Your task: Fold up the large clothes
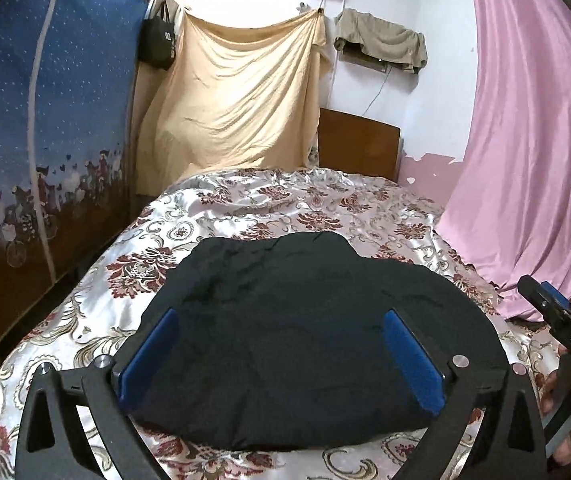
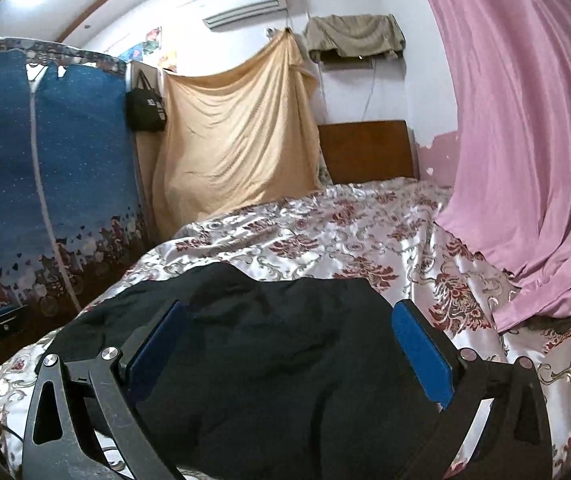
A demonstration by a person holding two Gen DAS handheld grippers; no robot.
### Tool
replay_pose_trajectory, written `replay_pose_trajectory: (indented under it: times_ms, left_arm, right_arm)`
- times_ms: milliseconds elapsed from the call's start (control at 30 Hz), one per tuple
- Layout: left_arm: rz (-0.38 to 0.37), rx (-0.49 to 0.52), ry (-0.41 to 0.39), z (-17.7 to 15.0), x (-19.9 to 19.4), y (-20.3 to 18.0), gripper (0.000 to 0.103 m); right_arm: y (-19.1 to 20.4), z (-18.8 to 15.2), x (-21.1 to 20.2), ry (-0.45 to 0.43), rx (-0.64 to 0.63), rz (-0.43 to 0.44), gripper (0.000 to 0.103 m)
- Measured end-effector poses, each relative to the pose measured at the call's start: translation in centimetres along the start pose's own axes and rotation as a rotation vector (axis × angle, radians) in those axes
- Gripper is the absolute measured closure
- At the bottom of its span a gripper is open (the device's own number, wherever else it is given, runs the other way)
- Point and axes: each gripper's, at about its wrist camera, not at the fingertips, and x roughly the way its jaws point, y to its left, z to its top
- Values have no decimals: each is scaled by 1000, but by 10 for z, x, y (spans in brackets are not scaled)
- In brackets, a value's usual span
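Garment: black soft-fabric garment (image 1: 293, 336), bunched into a thick rounded bundle, lying on the glossy floral-patterned satin bed cover (image 1: 245, 208), nearer the foot than the brown wooden headboard (image 1: 359, 140).
Left claw (image 1: 281, 354): spread wide, blue pads on either side of the bundle in view, nothing pinched.
Right claw (image 2: 291, 354): spread wide as well, blue pads apart over the dark cloth, nothing pinched; contact with the fabric not clear.
Left hand pose: tilted gently downward, aimed along the bed toward the headboard, bundle straight ahead.
Right hand pose: also tilted slightly downward, rolled a little anticlockwise in its view, set to the right of the other tool; body of the right claw visible at the right edge of the left wrist view.
Risk, loose bundle: likely to spring open, with uneven lumpy layers and no grip holding them.
Risk, slippery cover: bundle likely to slide on the satin under any sideways nudge.
Risk, snagging: wide pads close to the cloth could catch a layer and drag the fold apart.
Risk, pink draped satin curtain (image 1: 533, 152): hanging onto the bed's right side, near enough to tangle with a wide swing of the right claw.
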Motion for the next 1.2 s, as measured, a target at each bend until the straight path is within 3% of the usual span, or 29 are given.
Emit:
replay_pose_trajectory:
  times_ms: [533,800,1200]
  left_arm:
    - [10,1,-48,-22,-50,7,0]
    - [10,49,-73,-33,-80,7,0]
    - [41,117,-56,-67,-101,14,0]
  right_arm:
    - [49,-26,-72,-82,-33,6,2]
    - [67,-39,-114,-120,-53,5,2]
    - [86,-72,-147,-72,-78,-25,2]
